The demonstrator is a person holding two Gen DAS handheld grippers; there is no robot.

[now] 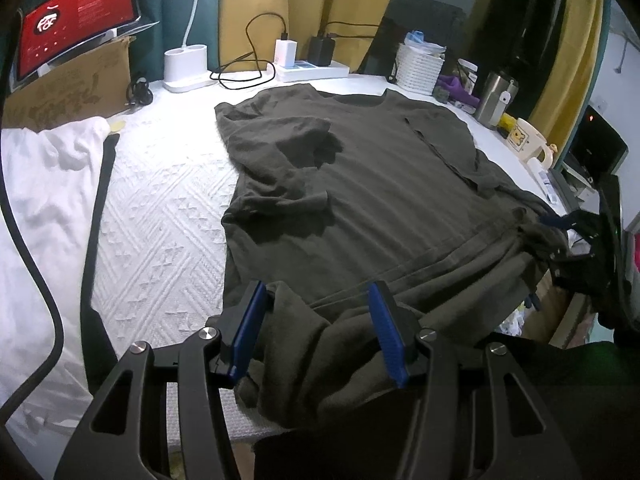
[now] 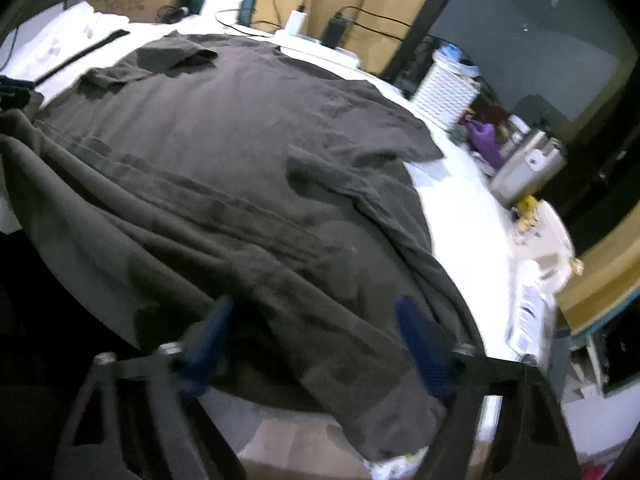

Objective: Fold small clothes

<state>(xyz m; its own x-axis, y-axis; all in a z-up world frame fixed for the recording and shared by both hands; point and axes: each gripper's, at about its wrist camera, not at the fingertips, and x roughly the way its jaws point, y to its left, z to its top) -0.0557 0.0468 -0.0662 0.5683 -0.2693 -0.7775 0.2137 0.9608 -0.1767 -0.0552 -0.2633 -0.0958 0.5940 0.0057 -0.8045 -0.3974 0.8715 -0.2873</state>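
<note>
The left claw (image 1: 320,332) stood about half open over the near hem of the dark olive T-shirt (image 1: 360,184). Bunched hem cloth lay between its blue pads (image 1: 250,332), but whether the pads pressed on it could not be told.

The right claw (image 2: 316,344) also straddled the hem, at the shirt's other bottom corner. Its jaws stood partly open with loose folds of cloth between them; the view was blurred, and the pads did not clearly pinch the fabric. In the left wrist view, this claw showed at about 3 o'clock, at the bunched corner of the shirt.

Beyond the claws, the shirt lay spread on the white textured cover of the counter (image 1: 160,216), collar at 12 o'clock. One short sleeve was folded inward over the chest at 11 o'clock.

Further out, a white garment (image 1: 44,200) lay at 9 o'clock. A cardboard box (image 1: 76,84) carrying a red screen (image 1: 76,16) stood at 10 o'clock. White chargers on a power strip (image 1: 312,68) sat at 12 o'clock. A white woven basket (image 1: 418,66), a steel tumbler (image 1: 496,98) and a cream mug (image 1: 526,140) lined the edge from 1 to 2 o'clock.
</note>
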